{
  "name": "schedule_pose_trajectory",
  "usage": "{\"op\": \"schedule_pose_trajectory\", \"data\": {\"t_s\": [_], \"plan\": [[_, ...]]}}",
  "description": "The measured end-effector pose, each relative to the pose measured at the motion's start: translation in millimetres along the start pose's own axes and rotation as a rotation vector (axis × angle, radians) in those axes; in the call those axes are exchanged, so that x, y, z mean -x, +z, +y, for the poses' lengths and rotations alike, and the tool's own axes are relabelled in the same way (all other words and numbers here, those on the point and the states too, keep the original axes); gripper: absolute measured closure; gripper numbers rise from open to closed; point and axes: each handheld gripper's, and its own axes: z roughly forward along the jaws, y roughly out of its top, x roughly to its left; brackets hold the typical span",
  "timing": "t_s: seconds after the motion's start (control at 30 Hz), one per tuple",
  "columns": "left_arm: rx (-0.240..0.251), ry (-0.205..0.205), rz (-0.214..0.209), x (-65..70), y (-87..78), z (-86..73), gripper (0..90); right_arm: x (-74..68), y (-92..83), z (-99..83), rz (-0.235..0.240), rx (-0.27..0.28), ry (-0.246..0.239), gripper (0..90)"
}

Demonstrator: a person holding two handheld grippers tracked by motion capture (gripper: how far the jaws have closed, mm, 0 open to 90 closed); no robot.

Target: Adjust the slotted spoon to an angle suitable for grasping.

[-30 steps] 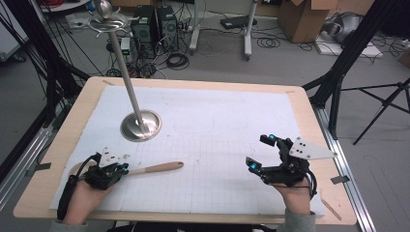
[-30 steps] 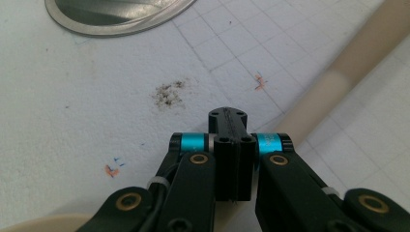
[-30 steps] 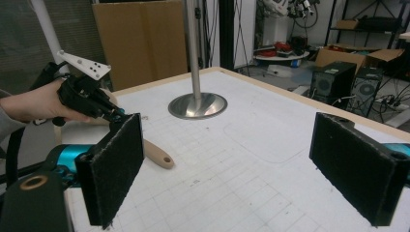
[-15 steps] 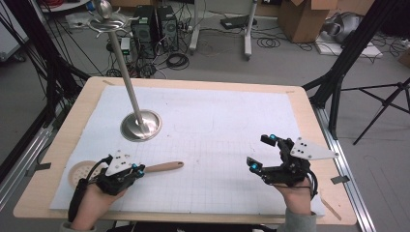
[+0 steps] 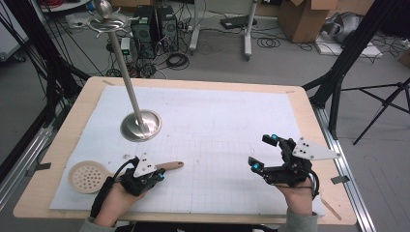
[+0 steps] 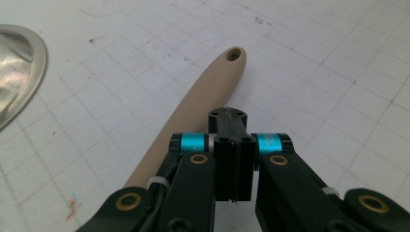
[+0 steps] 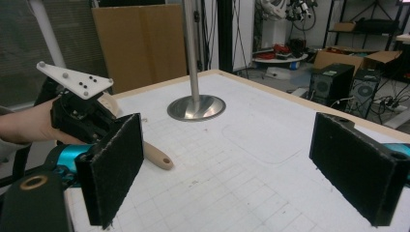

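Observation:
A beige skimmer lies on the white grid mat (image 5: 217, 125), with its perforated round head (image 5: 87, 176) at the left and its handle (image 5: 171, 166) pointing right. My left gripper (image 5: 157, 176) rests over the middle of the handle, jaws shut flat against each other. In the left gripper view the handle (image 6: 203, 92) runs beside and under the shut jaws (image 6: 230, 125), not between them. My right gripper (image 5: 262, 152) hovers at the right of the mat, open and holding nothing. The right gripper view shows its pads (image 7: 118, 164) wide apart.
A metal stand with a round base (image 5: 140, 124) and a tall pole stands at the back left of the mat. Its base also appears in the left gripper view (image 6: 17, 67) and the right gripper view (image 7: 196, 107). The wooden table edge (image 5: 48, 208) surrounds the mat.
My left hand slid right along the skimmer, uncovering the perforated head. The skimmer itself has stayed where it was. The right gripper has not moved.

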Motion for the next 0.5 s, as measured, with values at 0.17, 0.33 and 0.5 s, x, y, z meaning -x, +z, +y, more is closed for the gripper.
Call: {"op": "schedule_pose_trajectory", "data": {"t_s": [0.17,0.33,0.5], "plan": [[-0.025,0.0,0.008,-1.6,10.5,0.9,89.6,0.7,0.1,0.0,0.0,0.002,-0.007,11.6],[-0.03,-0.007,0.012,-4.2,16.4,3.1,89.6,0.5,-0.2,-0.3,0.002,-0.001,0.001,11.6],[-0.028,-0.022,0.018,-8.3,23.2,7.8,89.6,-0.3,0.1,0.0,0.004,-0.002,-0.001,11.6]]}}
